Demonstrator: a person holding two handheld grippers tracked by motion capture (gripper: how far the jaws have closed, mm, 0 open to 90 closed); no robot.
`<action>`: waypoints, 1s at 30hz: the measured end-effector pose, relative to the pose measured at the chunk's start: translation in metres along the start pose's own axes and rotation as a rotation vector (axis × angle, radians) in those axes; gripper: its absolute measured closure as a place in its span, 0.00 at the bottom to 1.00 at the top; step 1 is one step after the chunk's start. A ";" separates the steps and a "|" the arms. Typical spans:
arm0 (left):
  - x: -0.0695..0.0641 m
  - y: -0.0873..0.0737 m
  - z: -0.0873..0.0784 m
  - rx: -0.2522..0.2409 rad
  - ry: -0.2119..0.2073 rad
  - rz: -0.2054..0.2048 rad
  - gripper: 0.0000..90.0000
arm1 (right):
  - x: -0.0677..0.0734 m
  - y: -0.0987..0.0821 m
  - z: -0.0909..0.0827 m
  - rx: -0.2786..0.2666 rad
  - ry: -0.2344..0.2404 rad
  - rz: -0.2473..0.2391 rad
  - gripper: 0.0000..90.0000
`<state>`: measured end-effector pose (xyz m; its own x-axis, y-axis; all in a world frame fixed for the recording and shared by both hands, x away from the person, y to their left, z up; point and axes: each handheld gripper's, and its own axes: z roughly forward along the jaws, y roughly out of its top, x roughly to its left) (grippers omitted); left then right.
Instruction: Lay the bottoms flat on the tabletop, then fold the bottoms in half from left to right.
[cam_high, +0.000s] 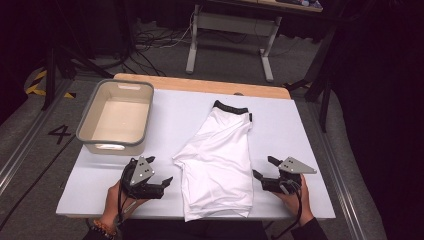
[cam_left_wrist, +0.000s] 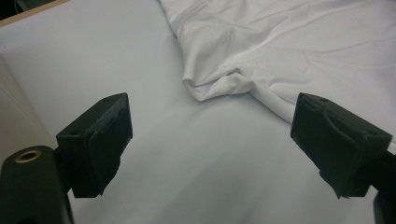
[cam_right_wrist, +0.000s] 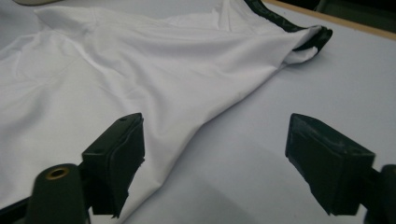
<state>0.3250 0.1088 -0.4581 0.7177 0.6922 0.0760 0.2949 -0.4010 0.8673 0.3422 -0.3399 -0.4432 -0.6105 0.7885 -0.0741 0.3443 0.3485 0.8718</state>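
White shorts with a black waistband lie flat mid-bench, waistband toward 12 o'clock. The left gripper sits at their 9 o'clock, the right gripper at 3 o'clock, both with jaws spread and holding nothing. A grey tub stands at 10 o'clock.

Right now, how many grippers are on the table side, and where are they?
2. The left gripper sits left of the white shorts, near the bin; the right gripper sits right of the shorts. Both stand open, off the cloth.
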 end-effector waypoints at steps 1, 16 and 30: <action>0.000 -0.001 0.001 0.008 -0.003 -0.005 0.15 | -0.001 0.000 0.001 0.003 0.007 0.015 0.19; -0.003 0.001 0.005 0.021 0.003 0.014 0.21 | -0.004 -0.003 -0.005 -0.017 -0.027 0.021 0.20; -0.007 0.019 0.027 0.032 0.003 0.046 0.24 | -0.011 0.001 0.006 0.026 -0.046 0.093 0.26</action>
<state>0.3427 0.0800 -0.4554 0.7293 0.6742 0.1168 0.2815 -0.4513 0.8468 0.3535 -0.3455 -0.4445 -0.5417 0.8404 -0.0159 0.4171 0.2852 0.8630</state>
